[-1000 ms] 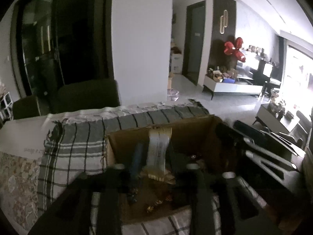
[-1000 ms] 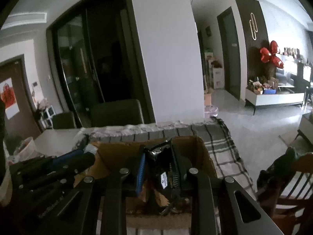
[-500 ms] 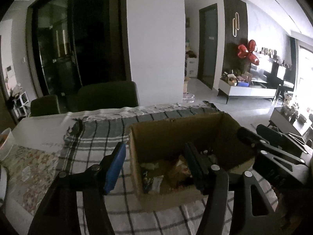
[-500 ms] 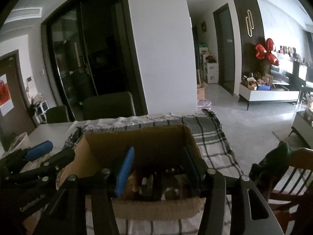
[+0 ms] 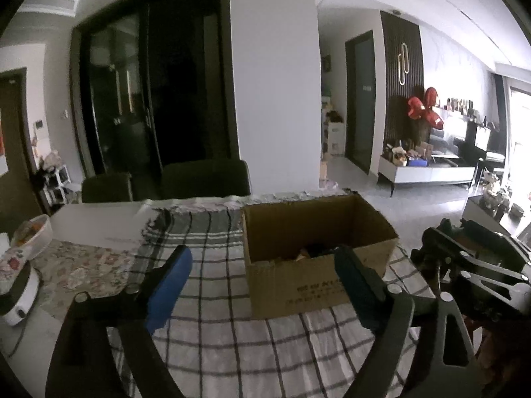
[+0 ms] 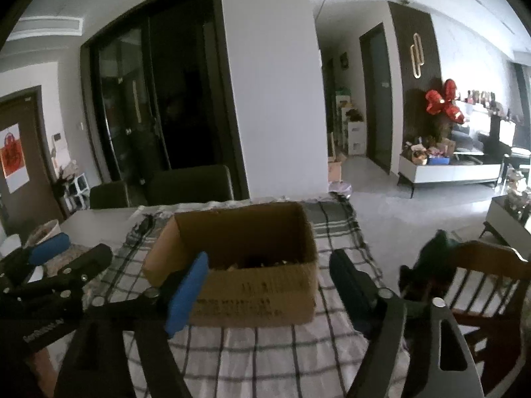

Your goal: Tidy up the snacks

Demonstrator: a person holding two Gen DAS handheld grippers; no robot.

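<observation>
An open cardboard box [image 5: 315, 285] stands on a checked cloth [image 5: 212, 238] and holds several snack packets [image 5: 312, 252], mostly hidden by its front wall. It also shows in the right wrist view [image 6: 265, 295], with snacks [image 6: 259, 262] barely seen inside. My left gripper [image 5: 262, 265] is open and empty, held in front of the box's left part. My right gripper [image 6: 268, 265] is open and empty, in front of the box. The right gripper shows at the right of the left wrist view [image 5: 464, 265]; the left gripper shows at the left of the right wrist view [image 6: 56, 265].
The table [image 5: 99, 219] has a floral mat [image 5: 79, 265], a white bowl [image 5: 31, 232] and a white appliance [image 5: 16, 295] at the left. Dark chairs [image 5: 205, 179] stand behind the table. A wooden chair [image 6: 481, 282] with dark cloth stands at the right.
Both grippers have pulled back and up out of the box and opened wide. The dark packet the right gripper held a second ago is no longer in it.
</observation>
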